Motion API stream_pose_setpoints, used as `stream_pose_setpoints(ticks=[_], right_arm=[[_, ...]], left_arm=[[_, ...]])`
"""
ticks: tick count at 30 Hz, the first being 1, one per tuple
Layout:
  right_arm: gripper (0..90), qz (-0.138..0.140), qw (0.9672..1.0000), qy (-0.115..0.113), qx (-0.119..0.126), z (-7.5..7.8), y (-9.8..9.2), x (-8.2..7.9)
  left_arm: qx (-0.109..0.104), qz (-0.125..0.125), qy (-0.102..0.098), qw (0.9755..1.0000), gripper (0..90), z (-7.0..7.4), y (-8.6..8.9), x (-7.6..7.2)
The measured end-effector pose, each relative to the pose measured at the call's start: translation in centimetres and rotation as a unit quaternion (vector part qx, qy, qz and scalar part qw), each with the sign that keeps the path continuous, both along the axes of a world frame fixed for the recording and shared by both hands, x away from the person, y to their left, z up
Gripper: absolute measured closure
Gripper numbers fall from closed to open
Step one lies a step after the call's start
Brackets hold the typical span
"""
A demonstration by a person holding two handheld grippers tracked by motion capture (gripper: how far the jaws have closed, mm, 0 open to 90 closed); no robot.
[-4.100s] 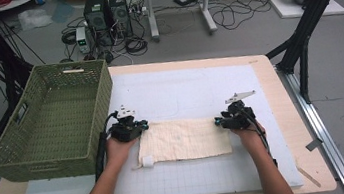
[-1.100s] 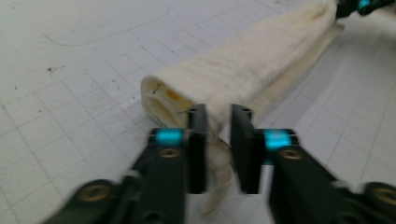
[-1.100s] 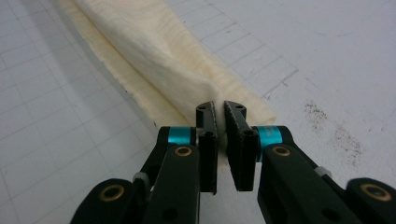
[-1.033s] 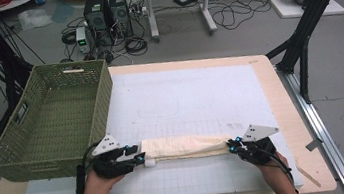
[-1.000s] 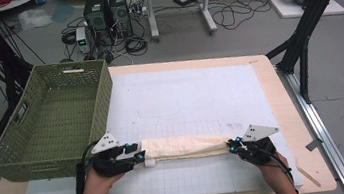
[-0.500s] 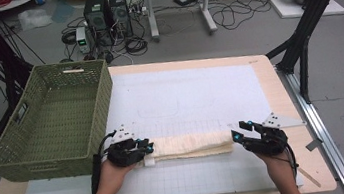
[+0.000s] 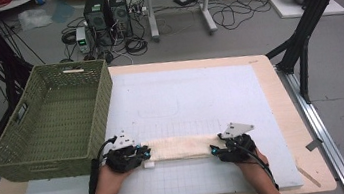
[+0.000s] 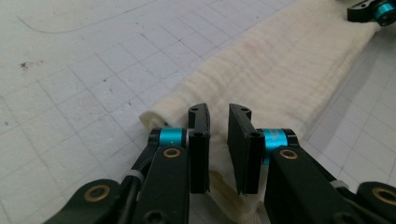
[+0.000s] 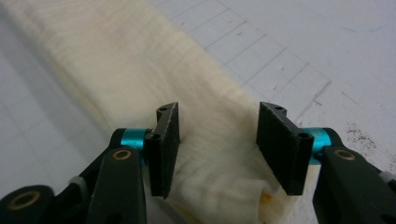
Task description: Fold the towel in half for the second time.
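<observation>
On mat (image 7: 186,105): cloth (image 7: 181,147), folded to a long strip.
Left gripper (image 8: 218,122): jaws just closing, narrow gap over cloth end.
Right gripper (image 9: 218,122): jaws just opening, astride other end.

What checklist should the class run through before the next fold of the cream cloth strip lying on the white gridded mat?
1. Long cream folded cloth strip lies flat along the near part of the white gridded mat: ok.
2. Left gripper at the strip's left end, jaws just closing, a narrow gap left with cloth in it: firm grip cannot tell.
3. Right gripper at the right end, jaws just opening and standing apart over the cloth, not pinching: not ok for lifting.
4. Green woven basket sits left of the mat, clear of the strip: ok.
5. Mat beyond the strip is bare: ok.
</observation>
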State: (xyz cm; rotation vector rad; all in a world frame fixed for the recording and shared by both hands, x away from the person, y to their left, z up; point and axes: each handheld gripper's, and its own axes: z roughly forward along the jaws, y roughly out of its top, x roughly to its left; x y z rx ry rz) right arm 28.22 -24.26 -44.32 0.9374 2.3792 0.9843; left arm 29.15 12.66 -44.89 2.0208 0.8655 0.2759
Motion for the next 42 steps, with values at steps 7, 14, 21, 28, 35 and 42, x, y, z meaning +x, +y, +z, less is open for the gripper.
stream_pose_setpoints(ticks=[7, 14, 21, 28, 35, 42], right_arm=[[42.0, -0.011, 0.9997, -0.010, 0.018, -0.3, -2.0, -1.0], [34.4, -0.028, 0.9993, 0.005, 0.026, -0.3, -2.5, -1.2], [33.0, -0.043, 0.9941, -0.017, 0.098, 1.3, -4.5, -1.3], [74.1, -0.024, 0.9910, -0.015, 0.131, 1.8, -4.3, -0.2], [72.8, -0.008, 0.9985, 0.015, 0.052, -0.4, -3.6, 0.0], [64.7, -0.013, 0.9996, 0.001, 0.023, -0.1, -3.9, -0.5]], left_arm=[[0.011, 0.004, -0.002, 0.9999, 81.3, 0.1, 0.0, -0.1], [0.019, 0.012, -0.004, 0.9997, 83.0, 0.1, -0.1, -0.2], [0.012, 0.013, -0.003, 0.9998, 83.0, 0.0, -0.1, -0.2], [0.009, 0.013, -0.003, 0.9999, 82.6, 0.0, 0.0, -0.2], [0.006, 0.013, -0.001, 0.9999, 82.8, 0.0, 0.1, -0.2], [0.001, 0.015, 0.003, 0.9999, 82.9, 0.0, 0.2, -0.2]])
